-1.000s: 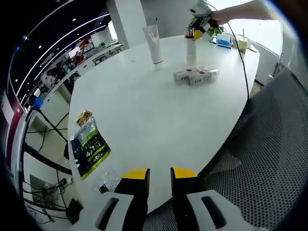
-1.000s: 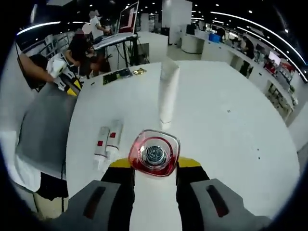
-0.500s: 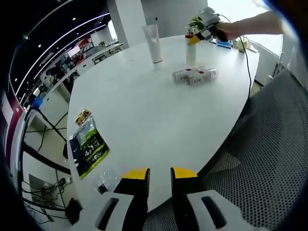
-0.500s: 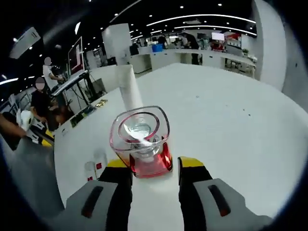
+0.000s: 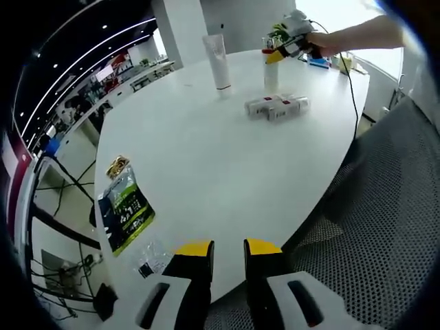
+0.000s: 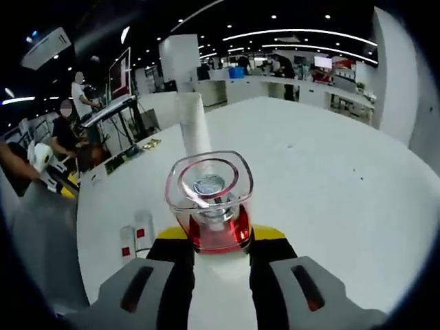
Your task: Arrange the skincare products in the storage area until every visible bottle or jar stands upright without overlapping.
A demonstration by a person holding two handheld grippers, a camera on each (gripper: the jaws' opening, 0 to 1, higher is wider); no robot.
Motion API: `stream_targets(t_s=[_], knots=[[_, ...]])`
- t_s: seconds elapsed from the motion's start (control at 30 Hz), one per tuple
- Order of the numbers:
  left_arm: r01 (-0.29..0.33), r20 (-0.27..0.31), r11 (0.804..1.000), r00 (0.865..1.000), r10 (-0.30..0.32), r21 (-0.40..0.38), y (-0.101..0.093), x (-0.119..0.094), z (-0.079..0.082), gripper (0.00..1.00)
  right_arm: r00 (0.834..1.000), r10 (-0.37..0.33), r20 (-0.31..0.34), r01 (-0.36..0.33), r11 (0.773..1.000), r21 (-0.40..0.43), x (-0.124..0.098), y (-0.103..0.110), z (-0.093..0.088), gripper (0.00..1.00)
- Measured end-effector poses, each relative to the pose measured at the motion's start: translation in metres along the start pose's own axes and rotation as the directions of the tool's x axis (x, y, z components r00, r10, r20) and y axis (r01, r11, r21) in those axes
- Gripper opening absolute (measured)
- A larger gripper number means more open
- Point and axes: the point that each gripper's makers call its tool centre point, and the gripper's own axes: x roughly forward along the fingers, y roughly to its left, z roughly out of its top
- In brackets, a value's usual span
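We observe the left hand-held gripper (image 5: 229, 249) at the near edge of the white worktop (image 5: 206, 158), its yellow-tipped jaws set a little apart with nothing between them; it hangs over the rim, next to a mesh chair back (image 5: 375, 220).

In the left gripper view the right hand-held gripper (image 5: 280, 51) is at the far side of the worktop, held in a person's hand (image 5: 323, 45) and closed about the top of a white bottle (image 5: 271, 69) that stands upright; in the right gripper view we see the bottle's clear, red-based cap (image 6: 210, 199) lodged between that gripper's jaws, which press on it from both sides.

A white tube (image 5: 218, 62) stands upright on its cap, near the bottle and apart from it; two small white tubes with red marks (image 5: 275, 106) lie flat, side by side and touching, just in front of the bottle.

At the worktop's left edge in the left gripper view we note a green and dark packet (image 5: 126, 210) lying flat, a small gold item (image 5: 117, 166) just beyond it, and a clear wrapper (image 5: 152, 260) nearer the left gripper; people stand in the background of the right gripper view.
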Motion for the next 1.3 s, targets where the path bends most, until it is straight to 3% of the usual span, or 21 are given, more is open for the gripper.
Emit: stream_targets(t_s=[0.2, 0.47, 0.7, 1.3], knots=[[-0.005, 0.01, 1.0, 1.0, 0.005, -0.005, 0.001, -0.001, 0.002, 0.18, 1.0, 0.019, 0.02, -0.019, 1.0, -0.006, 0.003, -0.005, 0.018, 0.26], [-0.008, 0.014, 1.0, 1.0, 0.008, -0.017, 0.002, -0.002, 0.003, 0.18, 0.994, 0.105, 0.019, -0.104, 0.992, -0.073, 0.017, 0.0, 0.042, 0.27], [-0.009, 0.004, 1.0, 1.0, 0.009, -0.026, 0.003, -0.001, 0.001, 0.18, 0.983, 0.185, -0.013, -0.185, 0.974, -0.13, 0.03, 0.009, 0.048, 0.27], [-0.002, -0.018, 1.0, 1.0, 0.001, -0.031, 0.002, 0.0, -0.003, 0.18, 0.964, 0.264, -0.042, -0.267, 0.942, -0.202, 0.047, 0.01, 0.055, 0.27]])
